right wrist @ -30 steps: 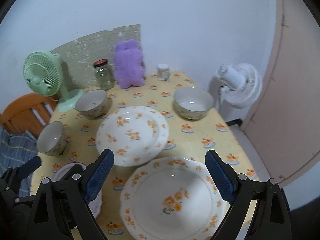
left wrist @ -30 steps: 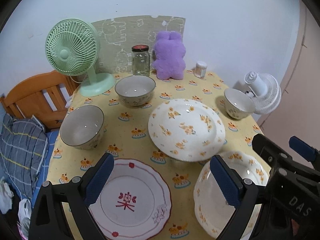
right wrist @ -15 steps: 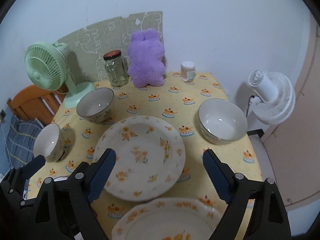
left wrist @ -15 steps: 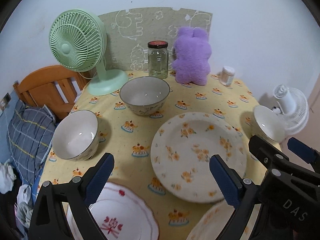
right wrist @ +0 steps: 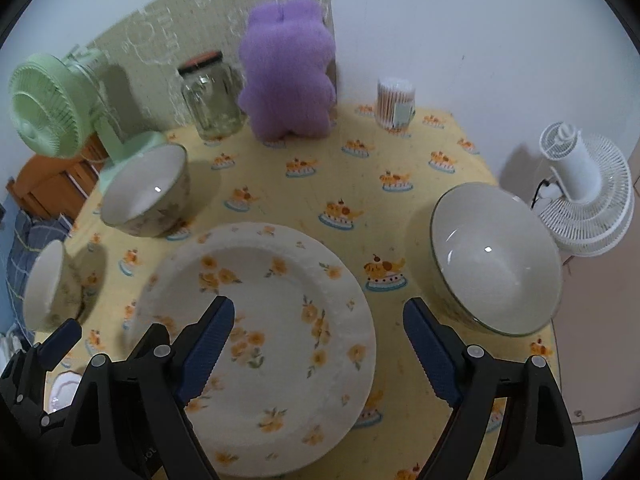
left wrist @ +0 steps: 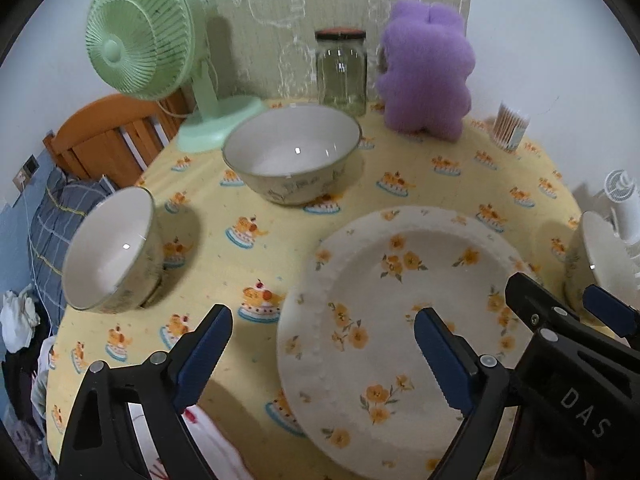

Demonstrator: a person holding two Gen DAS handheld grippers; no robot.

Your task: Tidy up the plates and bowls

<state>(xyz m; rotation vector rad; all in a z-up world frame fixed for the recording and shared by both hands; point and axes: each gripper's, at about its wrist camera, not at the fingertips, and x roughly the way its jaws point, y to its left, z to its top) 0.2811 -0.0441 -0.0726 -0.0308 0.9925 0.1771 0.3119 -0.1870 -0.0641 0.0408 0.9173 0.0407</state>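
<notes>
My left gripper and right gripper hang over the floral plate — fingers wide, closing slightly, gripping nothing — bowls around it.

You see a matt printed cloth covering the table, glossy glazed ceramic on the flowered plate and bowls, clear glass in the jar, fuzzy purple plush, smooth green plastic on the fan, and varnished wood behind.
</notes>
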